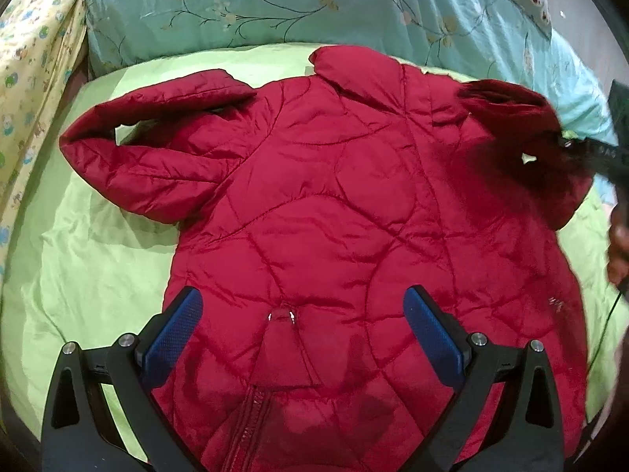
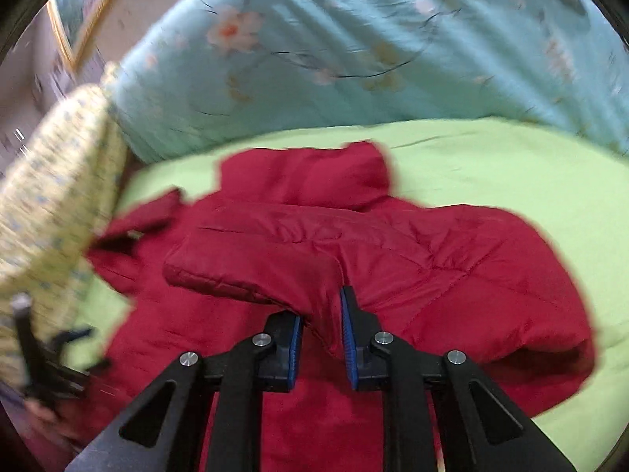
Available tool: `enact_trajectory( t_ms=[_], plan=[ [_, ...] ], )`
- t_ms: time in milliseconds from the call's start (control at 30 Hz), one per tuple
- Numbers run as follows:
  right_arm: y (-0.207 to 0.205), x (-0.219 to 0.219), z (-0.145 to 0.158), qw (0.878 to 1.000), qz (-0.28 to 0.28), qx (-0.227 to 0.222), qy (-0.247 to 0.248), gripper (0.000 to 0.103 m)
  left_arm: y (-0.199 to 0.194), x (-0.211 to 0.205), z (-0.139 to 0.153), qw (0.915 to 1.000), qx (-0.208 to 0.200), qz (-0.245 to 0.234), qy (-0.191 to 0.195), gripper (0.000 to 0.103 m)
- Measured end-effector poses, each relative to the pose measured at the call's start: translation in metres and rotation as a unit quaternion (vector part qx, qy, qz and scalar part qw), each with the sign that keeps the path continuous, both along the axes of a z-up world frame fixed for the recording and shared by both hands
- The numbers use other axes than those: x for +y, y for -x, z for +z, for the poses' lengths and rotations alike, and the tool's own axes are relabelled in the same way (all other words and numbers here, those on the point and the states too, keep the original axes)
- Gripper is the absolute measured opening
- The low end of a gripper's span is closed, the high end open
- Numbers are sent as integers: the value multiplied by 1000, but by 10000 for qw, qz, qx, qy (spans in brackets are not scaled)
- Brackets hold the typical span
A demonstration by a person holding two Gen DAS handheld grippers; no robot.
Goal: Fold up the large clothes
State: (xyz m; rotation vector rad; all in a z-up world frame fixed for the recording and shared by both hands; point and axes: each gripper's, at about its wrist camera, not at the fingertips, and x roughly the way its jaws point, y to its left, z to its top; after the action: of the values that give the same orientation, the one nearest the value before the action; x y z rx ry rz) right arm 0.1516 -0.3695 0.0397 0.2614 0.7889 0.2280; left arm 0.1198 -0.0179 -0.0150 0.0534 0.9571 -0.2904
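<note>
A red quilted jacket point(image 1: 334, 196) lies spread on a light green bedsheet point(image 1: 78, 259), collar toward the far side. Its left sleeve point(image 1: 157, 145) lies bent on the sheet. My left gripper point(image 1: 302, 299) hovers open over the jacket's lower middle, blue pads point(image 1: 173, 334) wide apart and holding nothing. My right gripper point(image 2: 320, 314) is shut on the end of the other sleeve point(image 2: 255, 267), with red fabric pinched between its blue pads point(image 2: 348, 334). In the left wrist view that sleeve point(image 1: 519, 129) is raised and blurred at the right edge.
A teal floral quilt point(image 1: 275, 8) is bunched along the far side of the bed. A yellow patterned cloth point(image 1: 35, 59) hangs at the left. A person's hand point(image 1: 619, 251) shows at the right edge. Green sheet point(image 2: 511, 165) lies bare to the right of the jacket.
</note>
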Motion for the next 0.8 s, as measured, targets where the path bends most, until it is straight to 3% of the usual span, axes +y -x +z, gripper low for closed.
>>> enact_trajectory(
  t_ms=[67, 200, 367, 467, 567, 633, 733, 800],
  plan=[
    [-4, 26, -7, 9989, 230, -17, -402, 17, -2, 6, 2, 9997, 78, -8, 222, 102],
    [-18, 80, -21, 9955, 677, -69, -664, 17, -8, 20, 5, 9968, 275, -36, 747, 102],
    [-33, 144, -41, 9950, 927, -123, -341, 17, -25, 37, 10, 9881, 529, -53, 1443, 102],
    [-39, 166, -52, 9948, 985, -148, -223, 17, -48, 44, 10, 9789, 797, -47, 1883, 102],
    [-41, 180, -65, 9940, 1083, -78, -106, 17, -78, 48, 8, 9620, 1142, -81, 2479, 102],
    [-41, 187, -70, 9935, 1130, -109, 39, 21, -95, 47, 5, 9556, 1257, -83, 2665, 102],
    [-39, 184, -73, 9935, 1130, -119, 25, 22, -122, 38, -8, 9528, 1465, -68, 2657, 102],
    [-39, 183, -73, 9937, 1111, -152, -38, 22, -136, 31, -20, 9517, 1607, -83, 2616, 96]
  ],
)
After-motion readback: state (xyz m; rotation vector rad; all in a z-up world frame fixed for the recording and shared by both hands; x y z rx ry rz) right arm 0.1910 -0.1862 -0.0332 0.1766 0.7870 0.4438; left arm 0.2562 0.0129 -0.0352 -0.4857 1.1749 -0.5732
